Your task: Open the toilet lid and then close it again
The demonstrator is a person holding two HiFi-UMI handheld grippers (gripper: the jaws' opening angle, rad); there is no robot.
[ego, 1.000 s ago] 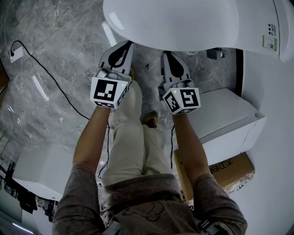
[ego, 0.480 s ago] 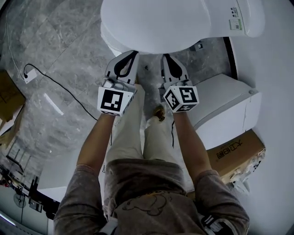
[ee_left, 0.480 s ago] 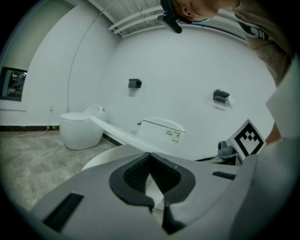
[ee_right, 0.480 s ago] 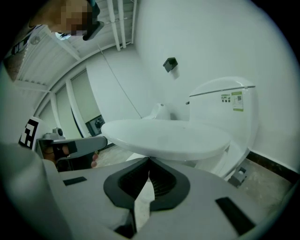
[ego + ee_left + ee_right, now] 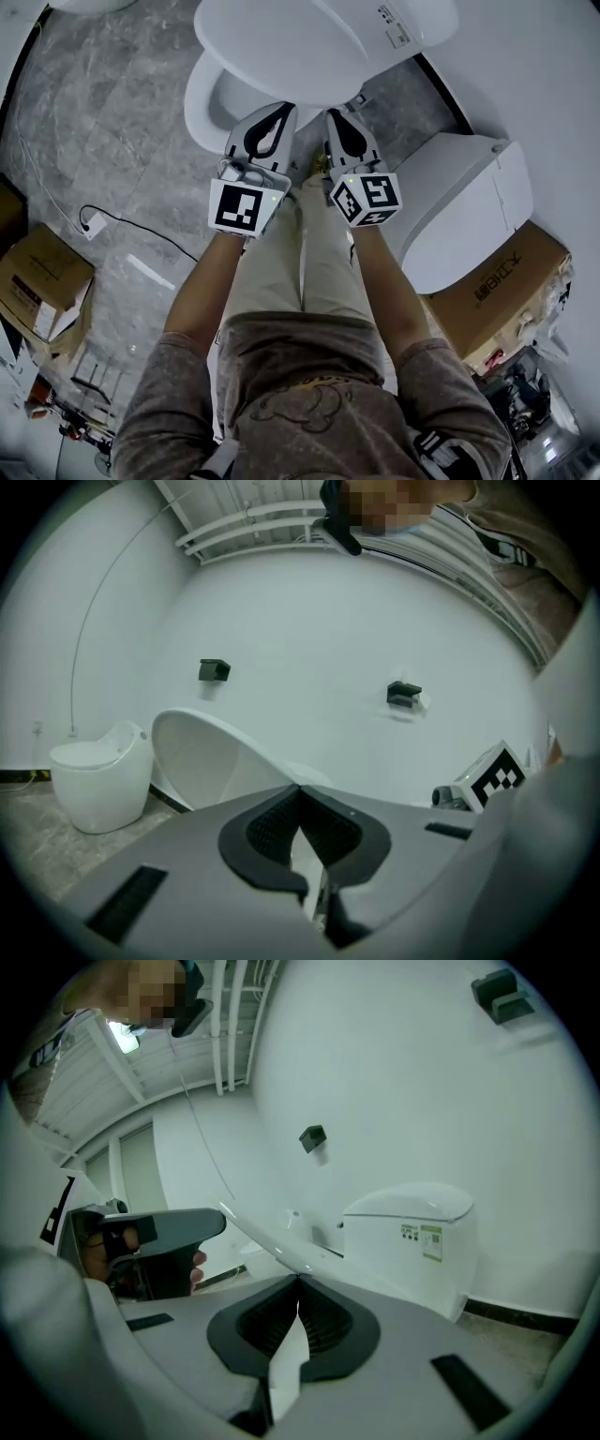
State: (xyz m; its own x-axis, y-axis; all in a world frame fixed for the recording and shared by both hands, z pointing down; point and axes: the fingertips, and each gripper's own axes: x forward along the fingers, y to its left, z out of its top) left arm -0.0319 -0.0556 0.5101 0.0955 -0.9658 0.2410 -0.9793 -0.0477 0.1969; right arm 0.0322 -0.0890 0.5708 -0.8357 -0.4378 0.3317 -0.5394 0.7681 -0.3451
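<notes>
The white toilet lid (image 5: 281, 47) is tilted up off the bowl, and the seat and bowl rim (image 5: 208, 94) show beneath it at the left. My left gripper (image 5: 278, 109) and right gripper (image 5: 335, 115) sit side by side at the lid's front edge. In the left gripper view the jaws (image 5: 300, 789) are closed together, with the lid (image 5: 211, 757) rising just beyond them. The right gripper view has the lid's thin edge (image 5: 267, 1239) running straight into the closed jaws (image 5: 298, 1281). The tank part with a label (image 5: 412, 1241) stands behind.
A second white toilet (image 5: 459, 206) stands close on the right, with a cardboard box (image 5: 506, 281) beside it. Another box (image 5: 42, 272) and a cable with a plug (image 5: 92, 225) lie on the grey floor at left. The person's legs are directly below the grippers. A small white toilet (image 5: 98, 780) stands by the wall.
The lid has swung upward with both grippers at its front edge, uncovering the bowl rim at the left. The head view has shifted back, so the toilet sits higher in the frame.
</notes>
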